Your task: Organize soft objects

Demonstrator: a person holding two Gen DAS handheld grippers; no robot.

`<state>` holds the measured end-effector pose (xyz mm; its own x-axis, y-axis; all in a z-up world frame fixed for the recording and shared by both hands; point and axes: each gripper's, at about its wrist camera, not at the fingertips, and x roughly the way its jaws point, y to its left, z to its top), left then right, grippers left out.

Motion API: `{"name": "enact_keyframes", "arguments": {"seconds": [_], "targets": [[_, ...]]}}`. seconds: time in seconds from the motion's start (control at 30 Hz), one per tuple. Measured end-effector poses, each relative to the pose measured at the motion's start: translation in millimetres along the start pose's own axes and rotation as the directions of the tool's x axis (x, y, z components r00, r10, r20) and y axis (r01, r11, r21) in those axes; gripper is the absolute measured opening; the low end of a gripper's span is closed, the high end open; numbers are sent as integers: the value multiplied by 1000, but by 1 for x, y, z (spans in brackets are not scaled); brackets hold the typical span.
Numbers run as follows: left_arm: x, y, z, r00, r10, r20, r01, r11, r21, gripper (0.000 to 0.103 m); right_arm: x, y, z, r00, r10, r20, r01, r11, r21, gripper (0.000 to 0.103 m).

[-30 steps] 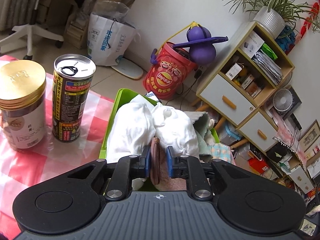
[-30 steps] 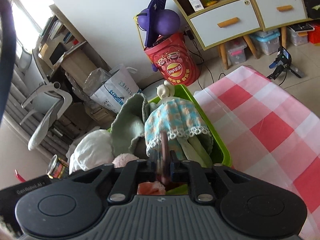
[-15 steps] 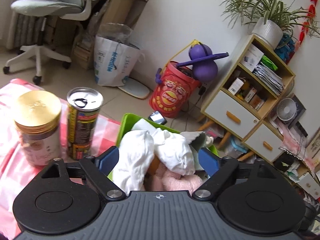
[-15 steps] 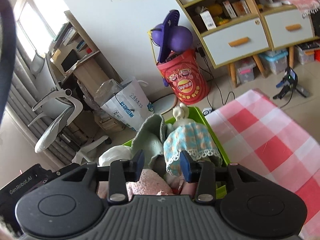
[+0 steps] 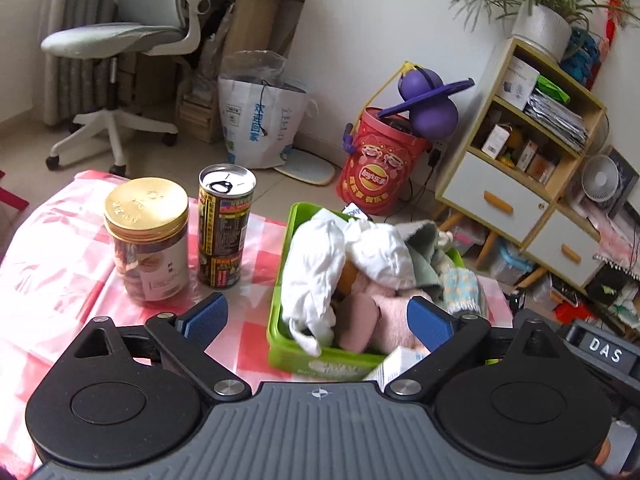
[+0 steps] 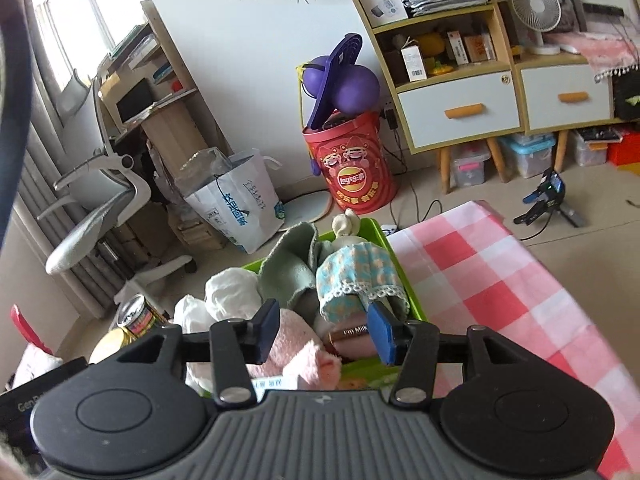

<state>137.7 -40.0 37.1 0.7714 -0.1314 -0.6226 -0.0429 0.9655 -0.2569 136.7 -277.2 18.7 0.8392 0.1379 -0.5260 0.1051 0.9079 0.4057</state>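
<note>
A green bin (image 5: 280,344) (image 6: 414,304) on the pink checked tablecloth (image 5: 52,276) holds a pile of soft things: white cloth (image 5: 320,264) (image 6: 230,290), a pink plush item (image 5: 380,312) (image 6: 300,350), a grey-green cloth (image 6: 288,276) and a doll in a blue checked dress (image 6: 358,274). My left gripper (image 5: 316,318) is open and empty, raised above the bin's near end. My right gripper (image 6: 324,330) is open and empty, above the bin's near side.
A gold-lidded jar (image 5: 148,240) and a drink can (image 5: 226,226) stand left of the bin. Beyond the table are a red Lay's bucket (image 5: 376,168), a white bag (image 5: 260,128), an office chair (image 5: 120,40) and a shelf unit (image 5: 520,152).
Both grippers have opened, let go of the pink plush in the bin, and pulled back and up from it. The plush now lies in the bin.
</note>
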Motion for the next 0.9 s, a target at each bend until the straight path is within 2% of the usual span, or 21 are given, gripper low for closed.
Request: {"name": "enact_keyframes", "arguments": {"seconds": [0.53,0.67,0.9], "targets": [[-22,-10,-30,994,103,-35,-98,989,115,97,-27,2,-23,994,-88,-66,83,994,-72,21],[-21,-12,-33,990,130,-47,-122,984,131,97,-29,4,-25,989,-134,-67,125,985,-118,29],[-10,-14,-39,980,175,-90,-159,973,169,97,-19,6,-33,976,-182,-117,159,971,-182,31]]}}
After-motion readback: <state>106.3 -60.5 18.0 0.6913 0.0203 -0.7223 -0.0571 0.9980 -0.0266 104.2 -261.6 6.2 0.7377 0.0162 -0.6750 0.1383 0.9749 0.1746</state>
